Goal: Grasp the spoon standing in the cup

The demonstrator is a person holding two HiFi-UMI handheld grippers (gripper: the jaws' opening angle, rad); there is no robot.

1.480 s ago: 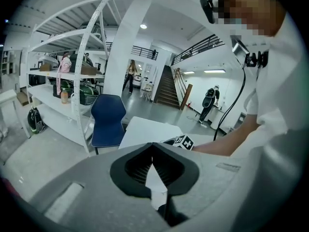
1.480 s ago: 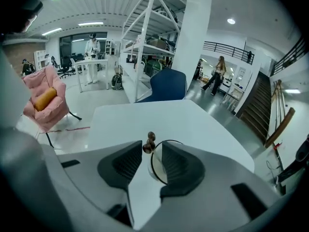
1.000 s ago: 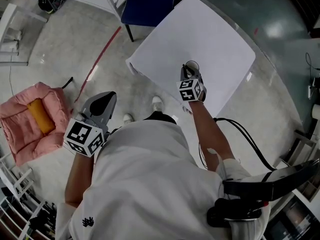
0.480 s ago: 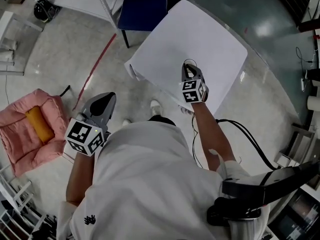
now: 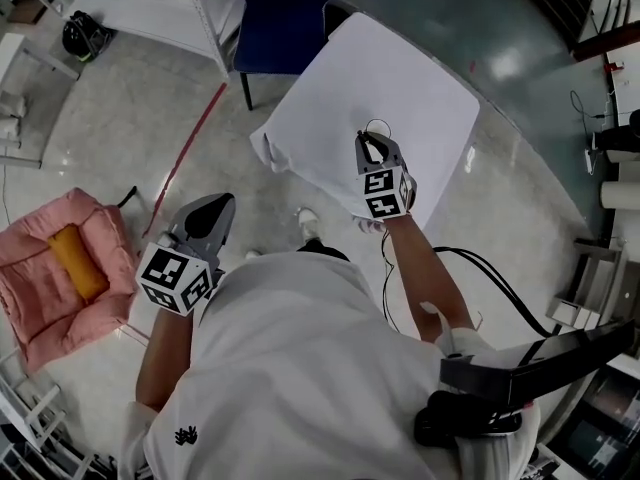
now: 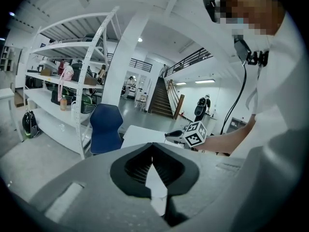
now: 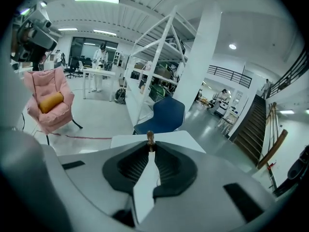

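On the white table [image 5: 410,68] a small cup [image 5: 385,128] shows as a thin dark rim just beyond my right gripper [image 5: 367,140]. In the right gripper view the brown top of the spoon's handle [image 7: 150,137] sticks up between the tips of my right gripper [image 7: 150,147], which is shut on it. The jaws hide the cup in that view. My left gripper [image 5: 224,201] hangs over the floor, left of the table and well away from the cup. In its own view the left gripper [image 6: 152,150] is shut with nothing in it.
A blue chair [image 5: 285,8] stands at the table's far side, beside white shelving [image 6: 72,81]. A pink armchair with an orange cushion [image 5: 60,268] sits on the floor at the left. A red line [image 5: 195,133] is marked on the floor. Black cables [image 5: 480,278] trail at the right.
The head view has drifted a little. My right gripper stays at the cup and my left gripper stays over the floor.
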